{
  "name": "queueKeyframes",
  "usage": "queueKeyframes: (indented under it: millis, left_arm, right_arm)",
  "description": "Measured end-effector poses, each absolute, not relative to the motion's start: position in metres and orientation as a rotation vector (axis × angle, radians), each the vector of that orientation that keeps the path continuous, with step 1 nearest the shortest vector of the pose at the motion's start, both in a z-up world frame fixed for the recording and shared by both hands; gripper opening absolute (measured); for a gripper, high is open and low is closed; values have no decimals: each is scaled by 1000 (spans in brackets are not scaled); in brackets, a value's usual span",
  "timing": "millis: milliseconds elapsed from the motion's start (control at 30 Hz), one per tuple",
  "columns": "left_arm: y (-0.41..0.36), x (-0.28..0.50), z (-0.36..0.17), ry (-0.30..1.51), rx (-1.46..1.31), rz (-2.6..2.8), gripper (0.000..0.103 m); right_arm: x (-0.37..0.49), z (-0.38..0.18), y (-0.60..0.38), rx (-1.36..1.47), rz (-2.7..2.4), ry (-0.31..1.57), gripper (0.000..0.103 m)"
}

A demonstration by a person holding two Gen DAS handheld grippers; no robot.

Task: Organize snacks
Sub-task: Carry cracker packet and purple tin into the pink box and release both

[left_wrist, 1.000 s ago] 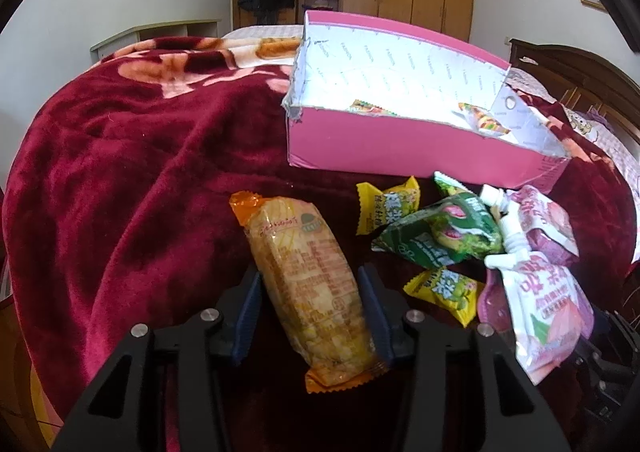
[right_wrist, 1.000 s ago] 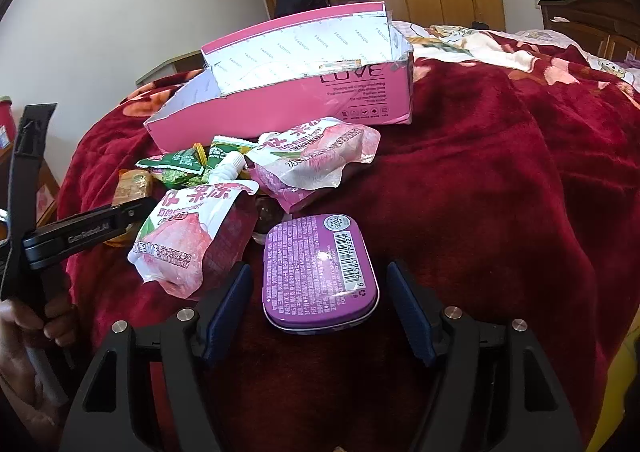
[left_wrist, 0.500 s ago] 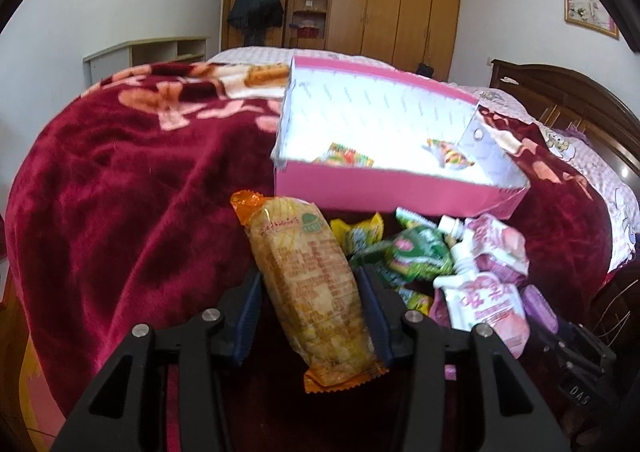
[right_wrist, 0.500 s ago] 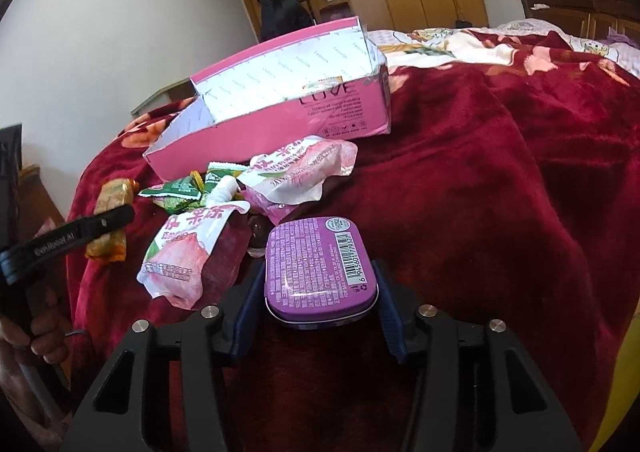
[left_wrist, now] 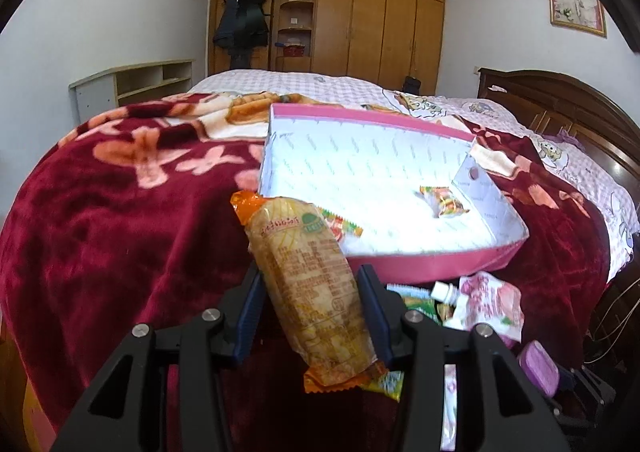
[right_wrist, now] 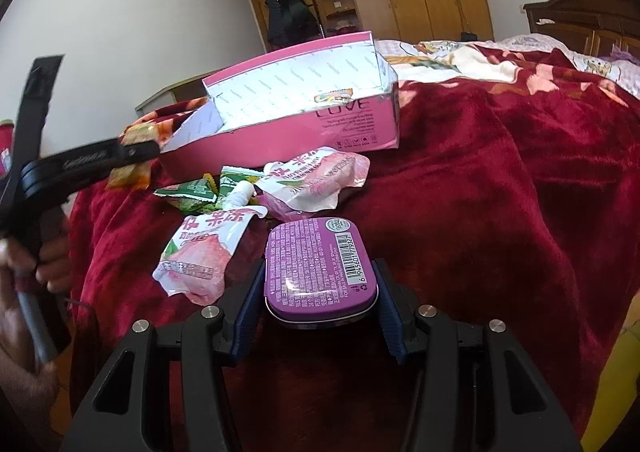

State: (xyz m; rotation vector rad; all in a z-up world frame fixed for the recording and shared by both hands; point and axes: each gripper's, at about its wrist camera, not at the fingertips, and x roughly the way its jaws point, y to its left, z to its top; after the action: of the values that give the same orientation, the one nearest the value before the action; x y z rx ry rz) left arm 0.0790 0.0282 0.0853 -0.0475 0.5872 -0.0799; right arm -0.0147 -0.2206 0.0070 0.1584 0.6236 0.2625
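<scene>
Bed: your work surface is a dark red blanket point(left_wrist: 120, 220) with a pale flower pattern, spread over the bed.
Box: the pink box point(left_wrist: 440, 262) lies open on the blanket at the far side of the snack pile, its white patterned lining facing up. In your right wrist view its pink wall point(right_wrist: 304, 132) carries printed lettering.
Box contents: you have one small bright candy wrapper point(left_wrist: 442, 202) lying at the right end of the box floor, and another colourful wrapper point(left_wrist: 340, 226) at the near left corner, partly hidden behind the bag you hold.
Left gripper: your left gripper point(left_wrist: 312, 308) is clamped on the long orange snack bag point(left_wrist: 308, 280), which is lifted at the near left corner of the box, its top end overlapping the box's near edge.
Right gripper: your right gripper point(right_wrist: 320, 296) is closed on the purple tin point(right_wrist: 320, 272), barcode side up, near you.
Loose snacks: two pink peach pouches point(right_wrist: 204, 252) and green wrappers point(right_wrist: 192, 194) lie on the blanket between the tin and the box.
</scene>
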Motion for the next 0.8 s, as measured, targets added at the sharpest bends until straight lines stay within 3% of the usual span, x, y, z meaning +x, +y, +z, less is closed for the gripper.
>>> queueKeyframes:
  millis: [800]
  left_arm:
    - [7,141,101,577,41,-137,49]
  right_arm:
    - [18,70,-233,142,277,535,53]
